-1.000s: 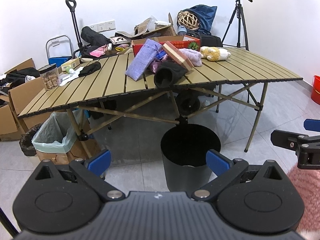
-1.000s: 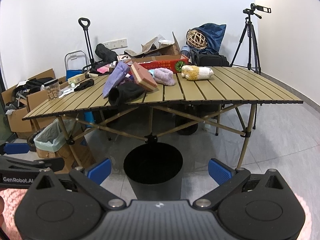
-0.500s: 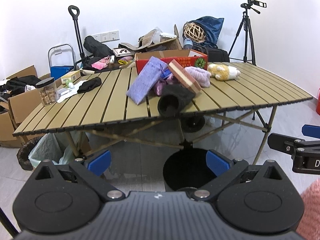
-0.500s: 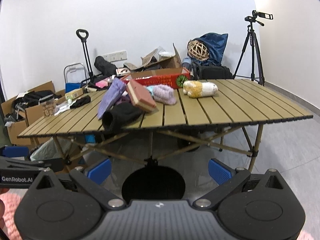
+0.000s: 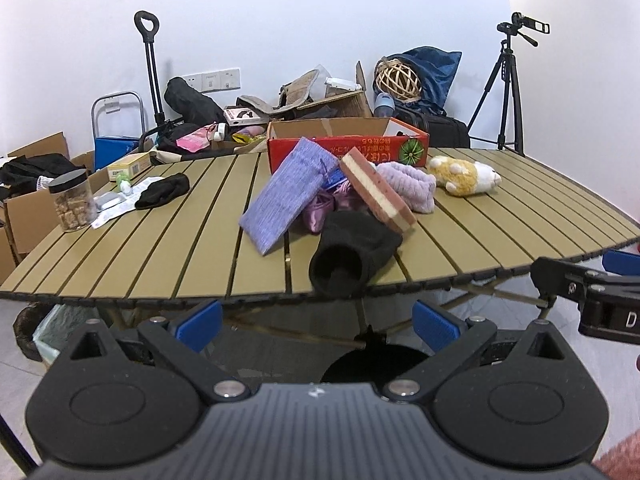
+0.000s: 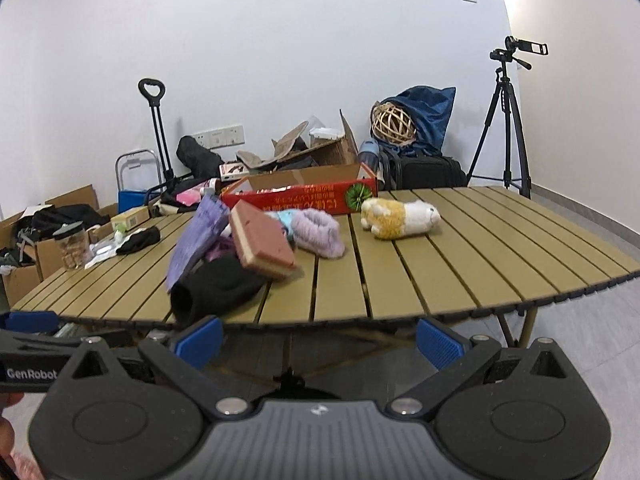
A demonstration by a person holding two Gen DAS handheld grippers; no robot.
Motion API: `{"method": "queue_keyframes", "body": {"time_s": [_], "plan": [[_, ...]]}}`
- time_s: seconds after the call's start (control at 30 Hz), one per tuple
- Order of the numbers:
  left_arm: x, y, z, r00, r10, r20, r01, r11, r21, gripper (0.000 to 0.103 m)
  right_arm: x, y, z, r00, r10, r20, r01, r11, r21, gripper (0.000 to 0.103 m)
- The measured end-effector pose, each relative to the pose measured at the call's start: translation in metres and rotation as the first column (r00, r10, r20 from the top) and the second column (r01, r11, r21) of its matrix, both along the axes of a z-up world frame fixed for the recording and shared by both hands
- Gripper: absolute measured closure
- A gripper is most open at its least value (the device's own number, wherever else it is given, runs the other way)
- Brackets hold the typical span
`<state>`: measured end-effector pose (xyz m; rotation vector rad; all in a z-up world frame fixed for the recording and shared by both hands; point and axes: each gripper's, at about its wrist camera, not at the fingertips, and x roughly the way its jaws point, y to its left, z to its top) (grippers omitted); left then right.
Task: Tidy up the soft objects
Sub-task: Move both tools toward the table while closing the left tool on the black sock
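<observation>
A heap of soft things lies mid-table: a black knit hat (image 5: 352, 256) at the front edge, a purple woven pouch (image 5: 288, 194), a pink sponge block (image 5: 378, 190), a lilac fluffy piece (image 5: 408, 184) and a yellow-white plush toy (image 5: 464, 174). In the right wrist view the hat (image 6: 216, 290), sponge block (image 6: 262, 242) and plush (image 6: 400, 218) show too. A black glove (image 5: 162, 191) lies apart at the left. My left gripper (image 5: 316, 326) is open in front of the table edge, below the hat. My right gripper (image 6: 318, 340) is open too, holding nothing.
A red cardboard box (image 5: 348, 146) stands behind the heap on the slatted folding table (image 5: 160, 256). A jar (image 5: 72, 200) sits at the table's left. A black bin (image 5: 374, 364) stands under the table. Boxes, a trolley and a tripod (image 5: 506, 88) line the wall.
Both grippers have risen and come closer to the table; its top now fills the views and the black bin has sunk nearly out of sight. Both stay open.
</observation>
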<state>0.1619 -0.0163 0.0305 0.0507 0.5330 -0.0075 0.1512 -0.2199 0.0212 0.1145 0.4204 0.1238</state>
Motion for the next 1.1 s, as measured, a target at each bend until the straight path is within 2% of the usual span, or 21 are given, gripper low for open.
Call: {"method": "queue_keyframes", "body": {"time_s": [0.3,0.43,0.6,0.73,0.87,1.0,1.1], "plan": [[0.060,-0.012,-0.008,1.000,0.002,-0.019,-0.002,1.000,0.001,0.000,0.053,-0.003,0.003,1.000,0.007,-0.003,-0.007,0.999,-0.032,0.000],[0.089,-0.018,-0.014,1.000,0.009,-0.018,-0.009,1.000,0.016,0.000,0.074,-0.007,0.000,1.000,-0.027,0.008,0.028,0.999,-0.043,0.000],[0.119,-0.022,-0.029,0.999,0.000,-0.037,0.001,1.000,0.011,0.000,0.094,-0.023,-0.019,0.998,-0.069,0.011,0.069,0.998,0.013,0.000],[0.135,-0.029,-0.039,0.999,-0.005,-0.053,0.006,1.000,0.022,0.000,0.107,-0.036,-0.038,0.993,-0.118,-0.023,0.120,0.991,0.052,0.000],[0.144,-0.036,-0.043,0.999,-0.015,-0.052,0.016,1.000,0.022,0.000,0.114,-0.041,-0.050,0.992,-0.119,-0.040,0.122,0.989,0.081,0.000],[0.151,-0.038,-0.049,0.998,-0.007,-0.070,0.008,1.000,0.003,0.000,0.113,-0.035,-0.054,0.993,-0.112,-0.043,0.114,0.992,0.050,0.000],[0.153,-0.037,-0.053,0.997,-0.002,-0.079,0.001,1.000,-0.010,0.006,0.113,-0.032,-0.058,0.993,-0.105,-0.054,0.108,0.993,0.040,0.000]]}}
